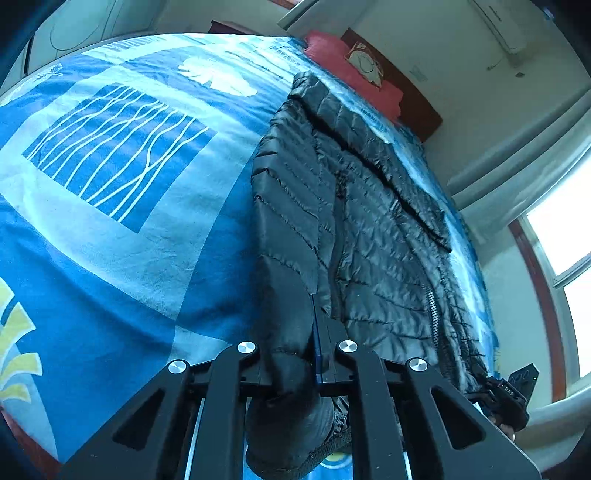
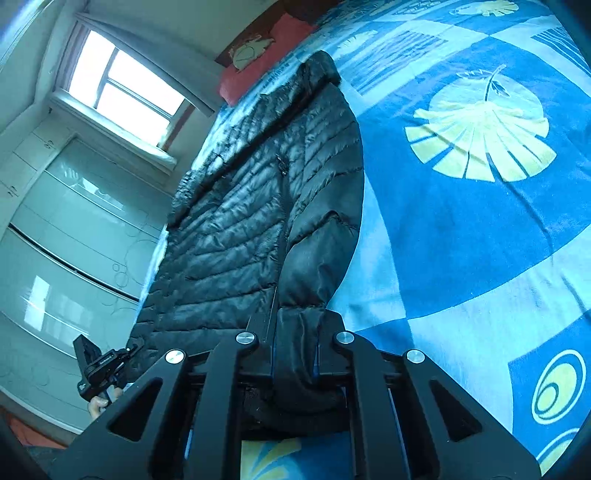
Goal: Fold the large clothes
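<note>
Jacket [image 1: 369, 221] lengthwise, collar toward pillow [image 1: 354, 70]

Pretty clearly a bedroom in someone's home. There's a bed [image 1: 110, 206] under a blue leaf-print cover stretching out ahead of the grippers, a red pillow [image 1: 354, 70] at the far end, a window [image 2: 122, 88] off to the side, a glossy sliding-door wardrobe [image 2: 74, 236], and a wall AC [image 1: 498, 26] up high.

Ahead of the black left gripper [image 1: 295, 363] lies a glossy black quilted jacket [image 1: 369, 229] on a blue bedspread [image 1: 110, 221] patterned with pale squares, white lines and yellow leaves; beyond, a red pillow [image 1: 351, 70].
</note>
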Demonstrator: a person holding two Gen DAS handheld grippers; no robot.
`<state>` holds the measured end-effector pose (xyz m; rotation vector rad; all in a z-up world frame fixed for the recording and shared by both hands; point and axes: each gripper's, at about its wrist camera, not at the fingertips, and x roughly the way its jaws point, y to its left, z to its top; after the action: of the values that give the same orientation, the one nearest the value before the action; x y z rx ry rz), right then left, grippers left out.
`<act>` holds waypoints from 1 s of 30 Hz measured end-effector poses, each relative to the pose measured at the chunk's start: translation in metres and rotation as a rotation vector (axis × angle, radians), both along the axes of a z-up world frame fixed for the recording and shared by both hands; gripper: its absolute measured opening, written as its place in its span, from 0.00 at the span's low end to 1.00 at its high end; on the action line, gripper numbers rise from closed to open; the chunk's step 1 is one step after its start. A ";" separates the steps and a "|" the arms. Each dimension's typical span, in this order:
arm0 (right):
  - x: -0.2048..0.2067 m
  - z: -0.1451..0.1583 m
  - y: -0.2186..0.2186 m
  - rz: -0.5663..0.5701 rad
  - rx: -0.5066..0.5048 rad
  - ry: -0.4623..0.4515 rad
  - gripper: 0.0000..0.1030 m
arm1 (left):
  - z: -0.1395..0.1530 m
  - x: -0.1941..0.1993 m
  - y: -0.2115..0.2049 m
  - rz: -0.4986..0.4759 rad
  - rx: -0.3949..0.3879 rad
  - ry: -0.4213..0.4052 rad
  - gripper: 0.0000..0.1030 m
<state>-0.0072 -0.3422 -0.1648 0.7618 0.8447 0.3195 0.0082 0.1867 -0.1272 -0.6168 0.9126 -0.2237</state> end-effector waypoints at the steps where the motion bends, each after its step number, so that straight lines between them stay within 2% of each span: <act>1: -0.002 0.004 -0.001 0.001 0.014 -0.007 0.10 | 0.003 -0.001 0.001 -0.002 -0.011 -0.002 0.11; 5: -0.018 0.024 -0.005 0.002 0.053 -0.036 0.10 | 0.024 -0.015 0.004 -0.016 -0.084 -0.016 0.11; 11: -0.055 0.046 -0.004 -0.001 0.062 -0.062 0.10 | 0.052 -0.048 -0.004 -0.049 -0.065 -0.050 0.11; 22: -0.115 0.057 -0.013 -0.037 0.120 -0.073 0.10 | 0.058 -0.100 0.011 0.007 -0.141 -0.056 0.11; 30: -0.127 0.064 -0.014 -0.044 0.142 -0.101 0.10 | 0.068 -0.120 0.014 -0.001 -0.150 -0.088 0.11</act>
<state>-0.1347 -0.3562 -0.1011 0.8875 0.7142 0.3789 -0.1121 0.2003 -0.0590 -0.7398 0.8160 -0.3202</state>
